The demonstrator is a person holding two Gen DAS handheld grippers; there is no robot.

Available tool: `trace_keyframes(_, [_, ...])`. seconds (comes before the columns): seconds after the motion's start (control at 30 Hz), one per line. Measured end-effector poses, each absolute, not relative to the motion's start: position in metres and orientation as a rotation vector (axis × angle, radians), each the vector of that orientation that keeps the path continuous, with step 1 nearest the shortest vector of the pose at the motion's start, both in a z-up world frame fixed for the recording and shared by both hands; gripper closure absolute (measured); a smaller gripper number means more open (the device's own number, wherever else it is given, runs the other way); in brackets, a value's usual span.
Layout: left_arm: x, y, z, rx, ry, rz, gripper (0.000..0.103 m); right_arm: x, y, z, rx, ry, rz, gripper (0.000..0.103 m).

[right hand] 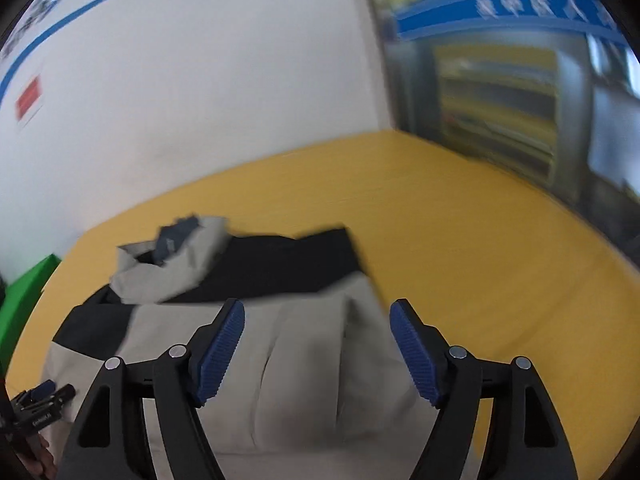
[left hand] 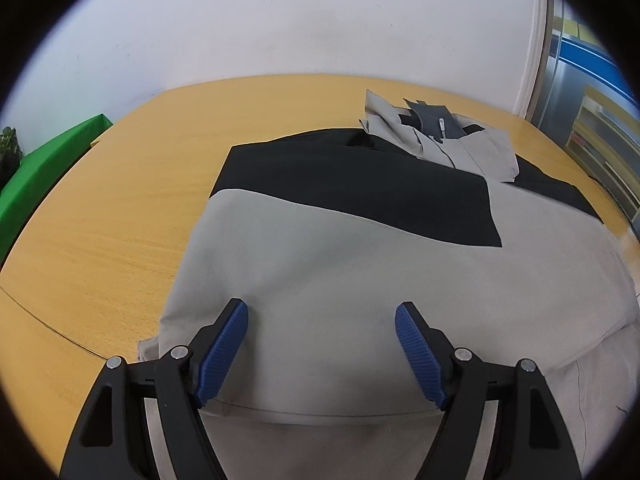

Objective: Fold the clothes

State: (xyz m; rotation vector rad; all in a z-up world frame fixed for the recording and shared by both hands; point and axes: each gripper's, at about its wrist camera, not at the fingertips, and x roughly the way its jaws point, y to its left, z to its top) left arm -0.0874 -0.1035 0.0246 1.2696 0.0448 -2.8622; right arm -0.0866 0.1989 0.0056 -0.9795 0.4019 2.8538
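A grey and black jacket [left hand: 360,264] lies folded on the wooden table [left hand: 120,208], its collar and hood [left hand: 444,140] at the far end. My left gripper [left hand: 322,314] is open and empty, hovering over the jacket's near grey part. In the right wrist view the same jacket [right hand: 304,344] lies below my right gripper [right hand: 317,308], which is open and empty above the grey part near the jacket's right edge. The hood [right hand: 172,268] lies at the far left there. The left gripper [right hand: 40,404] shows at the lower left edge of that view.
A green bin [left hand: 44,168] stands off the table's left side. A white wall runs behind the table. Metal shelving with a blue band [right hand: 504,92] stands at the right. Bare yellow tabletop [right hand: 480,264] stretches right of the jacket.
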Motion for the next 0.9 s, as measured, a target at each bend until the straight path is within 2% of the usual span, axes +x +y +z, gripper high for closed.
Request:
trace_keyframes(0.1, [-0.088, -0.101, 0.023, 1.274, 0.012, -2.856, 0.027, -0.079, 0.219, -0.001, -1.022, 0.477, 2.853, 0.022])
trace_keyframes(0.17, [-0.089, -0.1, 0.023, 1.28, -0.005, -2.852, 0.027, -0.072, 0.22, 0.004, -0.995, 0.488, 2.91, 0.016])
trace_keyframes(0.2, [-0.089, -0.099, 0.023, 1.283, -0.013, -2.85, 0.027, -0.075, 0.21, 0.007, -1.02, 0.446, 2.981, 0.01])
trace_keyframes(0.23, [-0.089, -0.098, 0.022, 1.286, -0.021, -2.848, 0.027, -0.08, 0.194, 0.009, -1.069, 0.379, 3.05, 0.01])
trace_keyframes(0.33, [-0.088, -0.098, 0.023, 1.291, -0.02, -2.862, 0.027, -0.09, 0.143, -0.003, -1.228, 0.12, 3.168, 0.01])
trace_keyframes(0.43, [-0.086, -0.099, 0.024, 1.294, -0.015, -2.878, 0.027, -0.102, 0.123, -0.031, -1.397, -0.073, 3.06, 0.013])
trace_keyframes(0.63, [-0.085, -0.097, 0.026, 1.313, -0.062, -2.906, 0.027, -0.102, 0.18, -0.036, -1.273, -0.243, 2.777, 0.013])
trace_keyframes(0.67, [-0.084, -0.096, 0.03, 1.311, -0.031, -2.931, 0.027, -0.1, 0.19, -0.029, -1.243, -0.238, 2.77, 0.014])
trace_keyframes(0.73, [-0.084, -0.093, 0.039, 1.304, 0.018, -2.98, 0.027, -0.094, 0.191, -0.01, -1.197, -0.115, 2.89, 0.014])
trace_keyframes(0.8, [-0.086, -0.084, 0.045, 1.289, 0.035, -3.023, 0.027, -0.089, 0.169, 0.005, -1.183, -0.049, 3.067, 0.01])
trace_keyframes(0.9, [-0.1, -0.075, 0.032, 1.366, 0.003, -2.98, 0.027, -0.095, 0.103, -0.001, -1.292, -0.125, 3.324, 0.009])
